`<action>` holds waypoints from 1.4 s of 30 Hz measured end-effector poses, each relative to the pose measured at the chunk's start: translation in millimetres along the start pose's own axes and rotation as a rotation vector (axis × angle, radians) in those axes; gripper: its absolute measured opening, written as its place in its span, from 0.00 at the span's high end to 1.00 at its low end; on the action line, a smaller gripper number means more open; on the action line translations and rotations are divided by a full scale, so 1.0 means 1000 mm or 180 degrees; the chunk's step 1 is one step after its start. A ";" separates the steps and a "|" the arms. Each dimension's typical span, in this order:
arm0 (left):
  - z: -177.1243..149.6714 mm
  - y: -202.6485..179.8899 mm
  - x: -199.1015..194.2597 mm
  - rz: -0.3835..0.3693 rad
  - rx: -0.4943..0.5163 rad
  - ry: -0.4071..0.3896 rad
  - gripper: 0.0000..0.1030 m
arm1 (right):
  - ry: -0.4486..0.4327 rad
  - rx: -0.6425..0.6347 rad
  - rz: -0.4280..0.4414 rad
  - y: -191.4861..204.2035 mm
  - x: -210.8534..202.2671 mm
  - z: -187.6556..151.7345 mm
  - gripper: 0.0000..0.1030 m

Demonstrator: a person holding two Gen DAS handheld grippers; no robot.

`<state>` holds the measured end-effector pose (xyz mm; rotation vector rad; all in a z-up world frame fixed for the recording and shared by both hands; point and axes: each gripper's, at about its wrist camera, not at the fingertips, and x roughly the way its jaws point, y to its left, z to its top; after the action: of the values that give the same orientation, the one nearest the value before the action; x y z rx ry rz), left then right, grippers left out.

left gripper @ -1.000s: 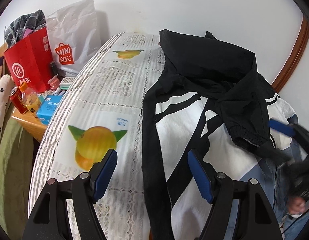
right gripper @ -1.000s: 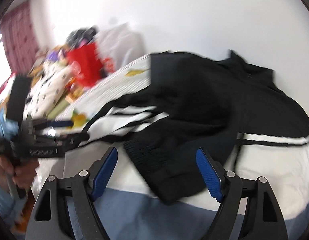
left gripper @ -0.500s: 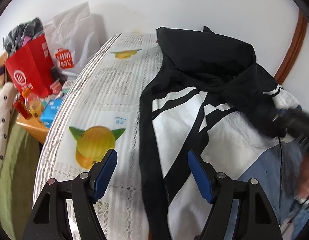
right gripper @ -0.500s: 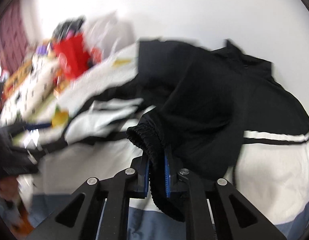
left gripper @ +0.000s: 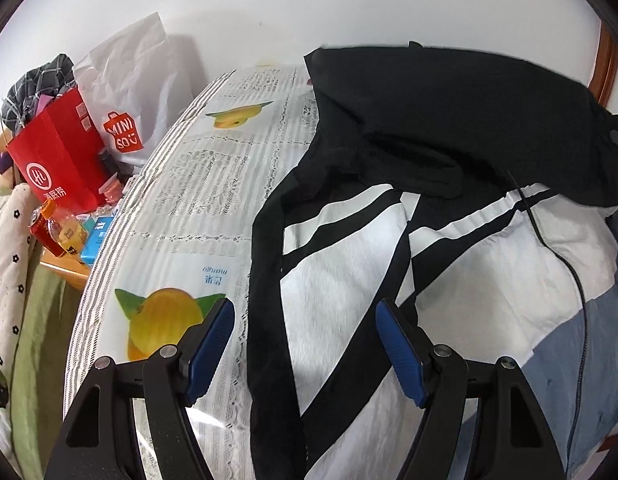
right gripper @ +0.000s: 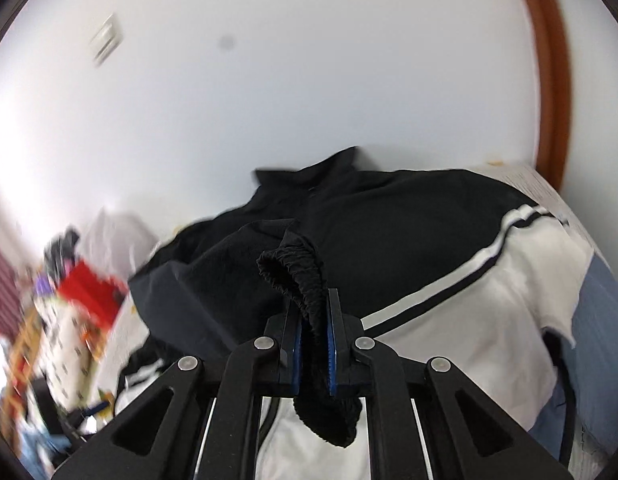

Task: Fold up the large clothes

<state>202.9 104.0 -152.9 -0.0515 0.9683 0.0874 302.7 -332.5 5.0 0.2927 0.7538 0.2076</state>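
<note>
Black, white and blue jacket [left gripper: 449,248] spreads over the centre and right of the table [left gripper: 197,184]. Lower down, the left tool [left gripper: 301,344] gapes empty above its black edge. The right tool [right gripper: 313,344] pinches the elastic cuff [right gripper: 297,272], frame centre.

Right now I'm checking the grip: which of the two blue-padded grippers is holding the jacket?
The right gripper: shut on the black elastic sleeve cuff. The left gripper stands open, holding nothing.
</note>
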 end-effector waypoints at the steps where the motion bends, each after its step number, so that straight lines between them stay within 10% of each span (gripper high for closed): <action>1: 0.001 -0.001 0.001 0.0010 0.0002 0.0011 0.31 | -0.0029 0.0047 -0.0049 -0.013 -0.002 0.006 0.91; 17: 0.010 -0.008 0.007 0.0039 0.0037 0.0031 0.31 | 0.0230 0.0562 -0.0578 -0.115 0.037 0.014 0.87; 27: 0.013 -0.011 0.003 -0.0047 0.0021 -0.0012 0.31 | -0.0001 0.0027 -0.0796 -0.092 0.023 0.013 0.68; 36: 0.016 -0.015 -0.009 -0.0093 0.0027 -0.0110 0.31 | 0.0710 -0.0189 -0.1093 -0.097 0.084 -0.038 0.71; 42: 0.016 -0.013 -0.024 -0.0077 -0.0010 -0.0240 0.31 | 0.0580 -0.0409 -0.1075 -0.068 0.058 -0.047 0.66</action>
<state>203.3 91.2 -123.9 -0.0624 0.8919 0.0682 316.5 -370.8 -86.9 0.0217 0.9532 -0.0381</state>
